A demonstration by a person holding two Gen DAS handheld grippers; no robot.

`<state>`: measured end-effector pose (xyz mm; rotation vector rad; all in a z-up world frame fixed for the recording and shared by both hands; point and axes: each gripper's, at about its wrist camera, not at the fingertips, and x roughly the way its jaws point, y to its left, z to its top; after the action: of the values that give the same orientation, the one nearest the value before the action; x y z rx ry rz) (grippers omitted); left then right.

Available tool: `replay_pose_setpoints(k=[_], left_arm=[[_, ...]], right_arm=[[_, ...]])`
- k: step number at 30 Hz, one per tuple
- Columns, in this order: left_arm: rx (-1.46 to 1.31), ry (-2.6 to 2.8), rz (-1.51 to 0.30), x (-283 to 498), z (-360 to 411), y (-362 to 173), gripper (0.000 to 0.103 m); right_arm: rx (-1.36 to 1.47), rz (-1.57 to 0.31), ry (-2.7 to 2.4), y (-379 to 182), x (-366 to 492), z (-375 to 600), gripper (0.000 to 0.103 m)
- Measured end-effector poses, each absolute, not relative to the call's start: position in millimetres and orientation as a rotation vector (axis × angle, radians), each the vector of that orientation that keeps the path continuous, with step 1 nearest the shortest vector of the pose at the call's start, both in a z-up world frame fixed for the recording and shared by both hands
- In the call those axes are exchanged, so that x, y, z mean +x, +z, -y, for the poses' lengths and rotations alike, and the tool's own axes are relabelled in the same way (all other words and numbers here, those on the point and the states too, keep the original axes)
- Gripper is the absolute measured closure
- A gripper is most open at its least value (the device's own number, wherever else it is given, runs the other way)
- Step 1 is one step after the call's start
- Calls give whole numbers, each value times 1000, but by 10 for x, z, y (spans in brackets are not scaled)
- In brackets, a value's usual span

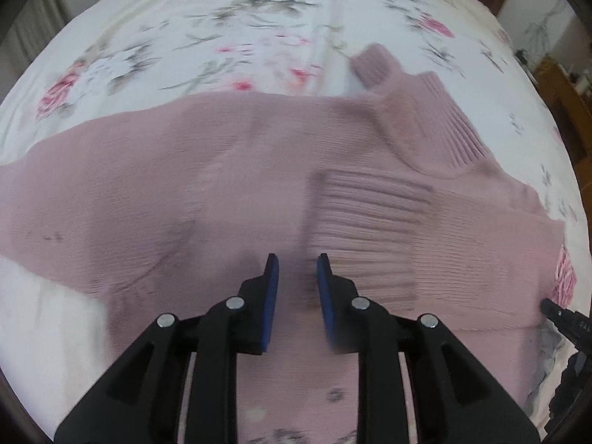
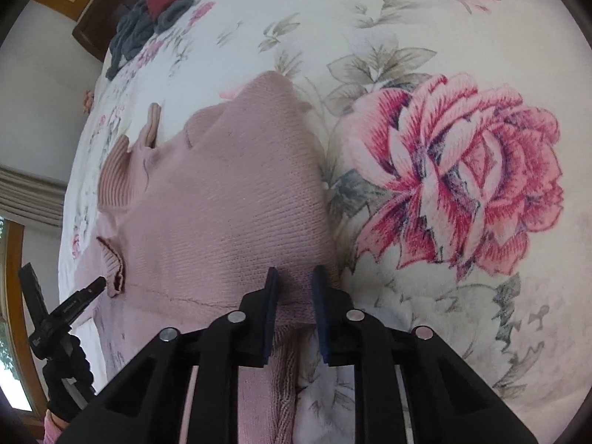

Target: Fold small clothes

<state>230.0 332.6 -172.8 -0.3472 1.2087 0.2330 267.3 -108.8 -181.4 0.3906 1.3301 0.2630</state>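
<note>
A pink knitted sweater [image 1: 229,185] lies spread on the flowered bed sheet [image 1: 192,37]. Its ribbed collar [image 1: 373,66] points to the upper right, and a ribbed sleeve cuff [image 1: 366,229] is folded across the body. My left gripper [image 1: 298,259] hovers open over the sweater's middle, just left of that cuff, with nothing between its blue pads. My right gripper [image 2: 295,272] is shut on a folded edge of the sweater [image 2: 229,199]; knit fabric bunches between its pads and hangs below them. The left gripper [image 2: 63,277] also shows at that view's left edge.
A heap of grey and red clothes [image 2: 155,11] lies at the far end of the bed by a dark wooden headboard [image 2: 92,26]. A big embroidered rose [image 2: 462,185] marks bare sheet to the right of the sweater. Wooden furniture [image 1: 566,103] stands beside the bed.
</note>
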Motion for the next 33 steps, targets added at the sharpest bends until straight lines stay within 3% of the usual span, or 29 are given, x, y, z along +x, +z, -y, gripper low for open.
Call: replay_pose_setpoints(k=[2, 3, 5, 10, 14, 15, 16, 19, 20, 21, 22, 33], left_arm=[[-339, 261, -1181, 2206, -3395, -1596, 77], [-326, 256, -1163, 2181, -3384, -1525, 73], [-286, 228, -1135, 2143, -3257, -1388, 67], [-197, 97, -1164, 2276, -2661, -1369, 31], [-90, 167, -1225, 2428, -2383, -1666, 29], [-74, 191, -1240, 2453, -2380, -1729, 33], [-57, 218, -1261, 2476, -2382, -1802, 50], [-89, 201, -1267, 2492, -2463, -1882, 79], [-105, 192, -1256, 2482, -2496, -1856, 82], [-139, 172, -1243, 2459, -2553, -1809, 95], [-170, 156, -1228, 2439, -2602, -1772, 99], [-266, 236, -1118, 2042, -3486, -1400, 96]], right_arm=[[361, -1323, 256, -1699, 2670, 1069, 81], [349, -1311, 245, -1632, 2647, 1057, 72], [314, -1274, 240, -1490, 2562, 1002, 65], [261, -1266, 288, -1379, 2481, 723, 63], [228, -1287, 277, -1469, 2517, 622, 61], [233, -1296, 272, -1504, 2525, 619, 60], [237, -1307, 263, -1561, 2534, 623, 60], [257, -1311, 263, -1625, 2542, 642, 60], [259, -1309, 264, -1634, 2548, 643, 60], [259, -1308, 265, -1641, 2547, 648, 60], [260, -1308, 265, -1639, 2547, 645, 60], [255, -1307, 271, -1646, 2541, 649, 60]])
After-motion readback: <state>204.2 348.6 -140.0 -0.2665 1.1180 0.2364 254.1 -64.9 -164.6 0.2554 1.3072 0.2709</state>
